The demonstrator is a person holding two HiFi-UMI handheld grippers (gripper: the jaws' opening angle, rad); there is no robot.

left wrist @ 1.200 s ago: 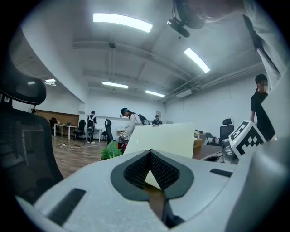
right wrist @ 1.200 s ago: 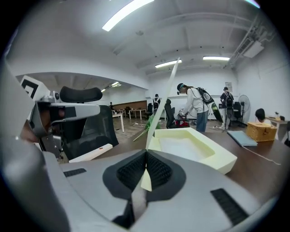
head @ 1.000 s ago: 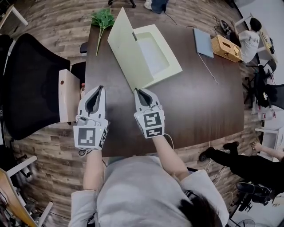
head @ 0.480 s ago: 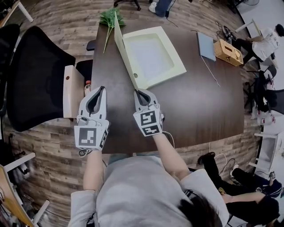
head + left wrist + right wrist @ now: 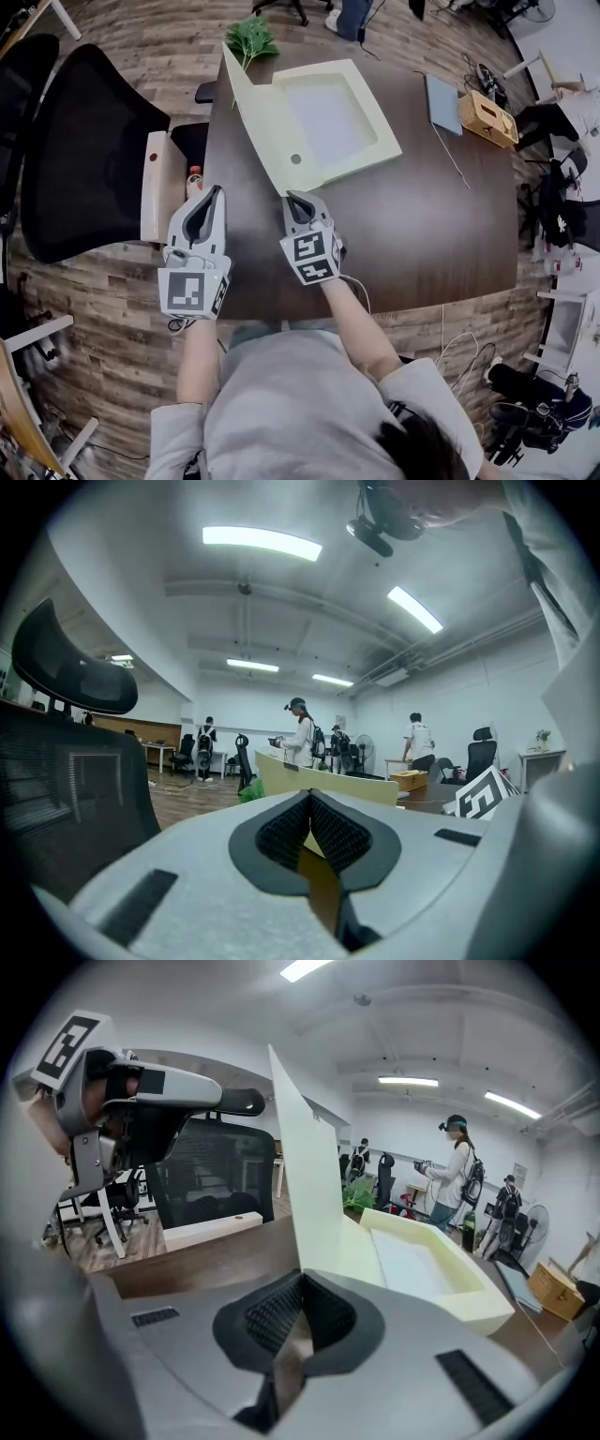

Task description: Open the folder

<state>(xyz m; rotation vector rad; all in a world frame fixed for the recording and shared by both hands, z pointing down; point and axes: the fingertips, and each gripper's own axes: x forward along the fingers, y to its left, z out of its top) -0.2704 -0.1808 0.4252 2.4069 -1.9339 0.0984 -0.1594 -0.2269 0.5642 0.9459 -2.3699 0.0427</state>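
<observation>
Obs: right gripper (image 5: pixel 295 198) clenched, apparently on the corner of folder (image 5: pixel 330 120) cover (image 5: pixel 258 122) just ahead; left gripper (image 5: pixel 214 191) closed, empty; a shallow pinch could slip, dropping the cover shut.

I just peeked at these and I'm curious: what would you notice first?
The big pale yellow folder lying open on the dark table catches the eye first, its flap tilted up on the left. Just in front, the right claw pinches the flap's near corner, while the left claw beside it is shut on nothing.
</observation>
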